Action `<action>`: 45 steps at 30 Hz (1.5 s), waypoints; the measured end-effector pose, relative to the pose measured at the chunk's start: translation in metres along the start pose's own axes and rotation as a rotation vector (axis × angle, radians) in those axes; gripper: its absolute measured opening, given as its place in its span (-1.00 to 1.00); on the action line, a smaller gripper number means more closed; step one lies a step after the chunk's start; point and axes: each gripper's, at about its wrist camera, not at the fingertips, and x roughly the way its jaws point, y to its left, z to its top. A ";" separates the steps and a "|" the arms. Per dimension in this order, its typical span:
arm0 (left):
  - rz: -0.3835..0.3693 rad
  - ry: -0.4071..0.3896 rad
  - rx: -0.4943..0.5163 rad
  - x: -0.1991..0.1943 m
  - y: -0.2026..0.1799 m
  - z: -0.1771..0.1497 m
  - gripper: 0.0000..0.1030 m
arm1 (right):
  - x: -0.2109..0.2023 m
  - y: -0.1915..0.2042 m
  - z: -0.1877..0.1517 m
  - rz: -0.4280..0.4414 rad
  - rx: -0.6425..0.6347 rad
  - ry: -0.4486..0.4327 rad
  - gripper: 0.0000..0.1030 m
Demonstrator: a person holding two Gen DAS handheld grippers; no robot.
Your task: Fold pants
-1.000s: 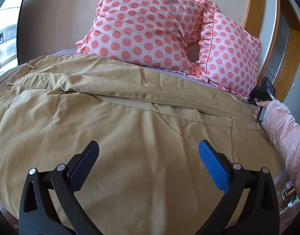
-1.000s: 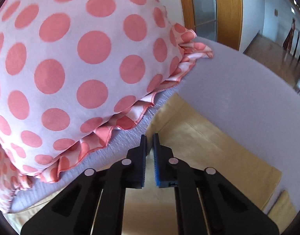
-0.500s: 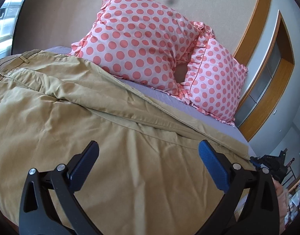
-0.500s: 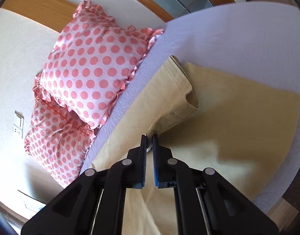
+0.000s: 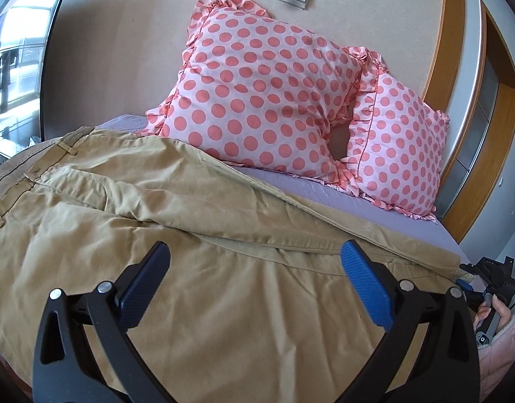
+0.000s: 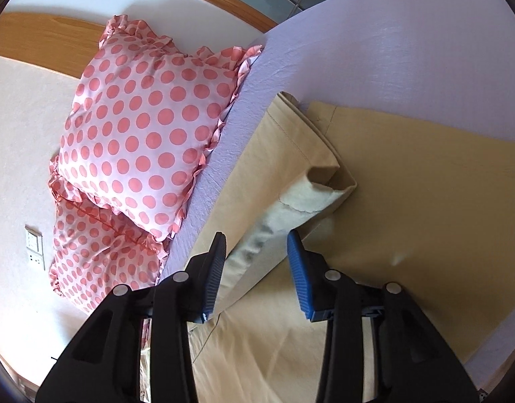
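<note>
Right wrist: right claw (image 6: pixel 255 262) half-open, possibly touching pants (image 6: pixel 408 201) cuff.

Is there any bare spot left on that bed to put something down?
Yes: a strip of lavender sheet lies bare between the tan cotton pants and the two pink polka-dot ruffled pillows, and a broader stretch runs beyond the pant hems to the mattress edge. The middle is crowded, with both open grippers over the pants.
</note>
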 end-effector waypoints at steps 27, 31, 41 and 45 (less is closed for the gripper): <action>0.197 0.243 -0.279 0.151 0.098 0.107 0.73 | -0.045 -0.015 0.004 0.315 -0.078 -0.133 -0.97; 0.295 0.305 -0.317 0.183 0.124 0.116 -0.32 | -0.044 -0.015 0.005 0.320 -0.082 -0.135 -0.97; 0.173 0.113 -0.239 0.014 0.116 0.056 -0.86 | -0.076 -0.014 0.015 0.298 -0.110 -0.213 -0.97; 0.184 0.115 -0.245 -0.053 0.117 -0.009 -0.84 | -0.089 -0.033 0.011 0.229 -0.102 -0.227 -0.97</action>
